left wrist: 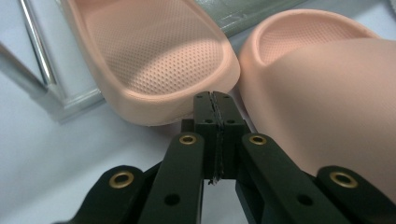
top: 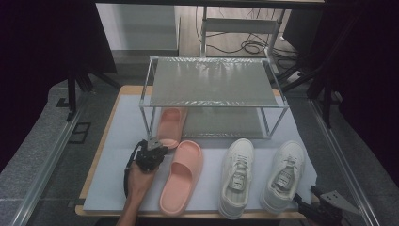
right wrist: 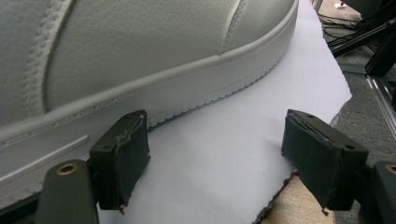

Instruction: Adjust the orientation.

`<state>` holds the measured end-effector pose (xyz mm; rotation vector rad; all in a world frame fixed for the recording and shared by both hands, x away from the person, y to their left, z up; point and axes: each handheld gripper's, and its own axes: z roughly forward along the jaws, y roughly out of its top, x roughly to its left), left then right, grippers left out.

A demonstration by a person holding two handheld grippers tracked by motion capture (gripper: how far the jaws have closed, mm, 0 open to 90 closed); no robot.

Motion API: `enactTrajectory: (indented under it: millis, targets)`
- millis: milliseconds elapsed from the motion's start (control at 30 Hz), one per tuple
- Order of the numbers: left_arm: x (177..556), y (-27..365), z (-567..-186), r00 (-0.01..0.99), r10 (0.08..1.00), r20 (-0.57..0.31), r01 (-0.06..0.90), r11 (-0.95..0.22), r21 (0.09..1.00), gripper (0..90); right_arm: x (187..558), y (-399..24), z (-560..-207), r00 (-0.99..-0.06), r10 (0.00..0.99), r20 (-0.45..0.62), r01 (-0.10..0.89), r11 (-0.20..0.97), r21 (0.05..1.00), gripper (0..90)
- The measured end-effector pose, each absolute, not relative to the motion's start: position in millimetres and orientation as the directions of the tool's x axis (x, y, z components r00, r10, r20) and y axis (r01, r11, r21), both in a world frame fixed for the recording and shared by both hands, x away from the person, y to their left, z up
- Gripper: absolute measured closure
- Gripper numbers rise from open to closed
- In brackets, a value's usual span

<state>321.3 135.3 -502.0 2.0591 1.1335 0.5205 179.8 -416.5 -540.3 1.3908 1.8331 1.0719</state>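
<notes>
My left gripper [top: 151,151] has its jaws pressed together on nothing, tips right at the heel of the far slipper [left wrist: 154,56], which lies partly under the rack [top: 211,96]. I think I'm nudging it in, though contact is hard to confirm. The near slipper [top: 181,176] lies just right of the tips. My right gripper [right wrist: 215,154] waits with jaws apart beside the right sneaker [right wrist: 140,60]. Next: push the slipper fully under.
</notes>
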Motion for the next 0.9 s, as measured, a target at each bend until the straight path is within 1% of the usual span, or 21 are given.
enactTrajectory:
  millis: [300,500,900]
  targets:
    - [336,128,-503,0.527,0.850,0.018,0.553,-0.359,0.752,89.4,180,-417,-540,-0.276,0.961,0.014,0.482,0.126,0.867,22.8]
    - [344,125,-504,0.523,0.851,0.045,0.547,-0.376,0.748,89.3,180,-417,-540,-0.276,0.961,0.014,0.481,0.126,0.868,22.8]
    - [358,123,-505,0.518,0.854,0.040,0.553,-0.370,0.747,88.4,179,-417,-541,-0.276,0.961,0.014,0.480,0.125,0.868,22.8]
